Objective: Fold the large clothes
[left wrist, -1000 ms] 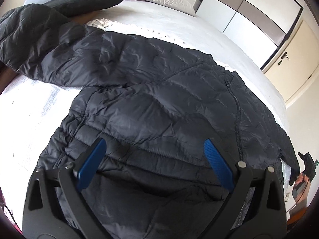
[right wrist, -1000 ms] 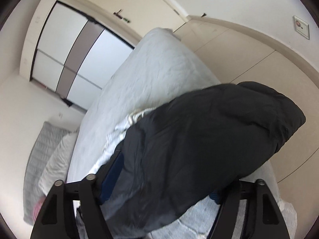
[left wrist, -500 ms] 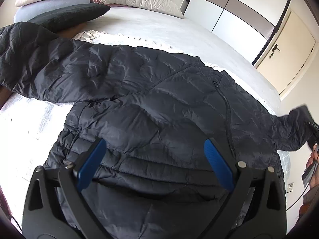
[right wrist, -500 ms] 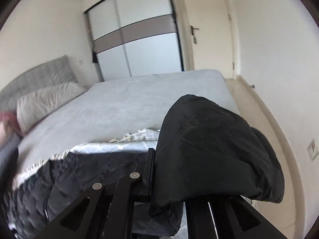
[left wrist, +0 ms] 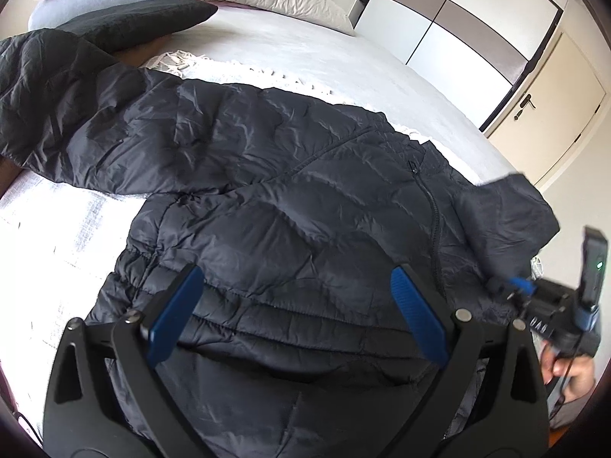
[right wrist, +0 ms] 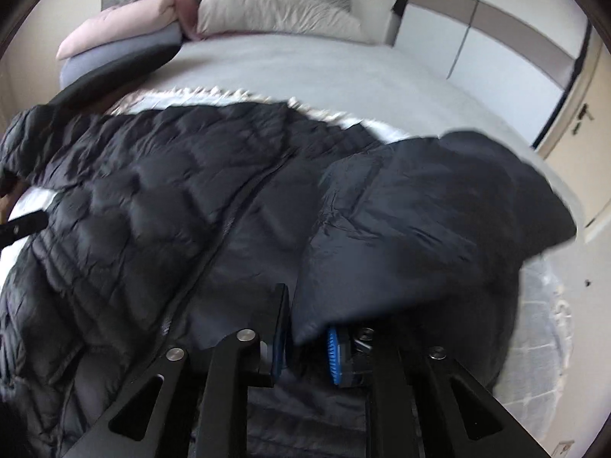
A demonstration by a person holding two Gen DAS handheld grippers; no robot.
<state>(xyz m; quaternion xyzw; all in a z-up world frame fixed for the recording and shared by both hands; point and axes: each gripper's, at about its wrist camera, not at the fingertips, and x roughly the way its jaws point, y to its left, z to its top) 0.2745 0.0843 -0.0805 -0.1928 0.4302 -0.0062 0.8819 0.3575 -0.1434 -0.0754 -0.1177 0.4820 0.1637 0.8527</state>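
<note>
— Black quilted jacket (left wrist: 267,198): where did it lie?
— Spread front-up on the bed (left wrist: 313,61), zip closed. One sleeve (right wrist: 427,213) was folded in over the jacket's front.
— And the claws?
— The left claw (left wrist: 298,313) hung wide above the jacket's hem, gripping nothing. The right claw (right wrist: 305,343) stood narrow, jaws just easing apart, with that sleeve's end between the pads (right wrist: 334,351).
</note>
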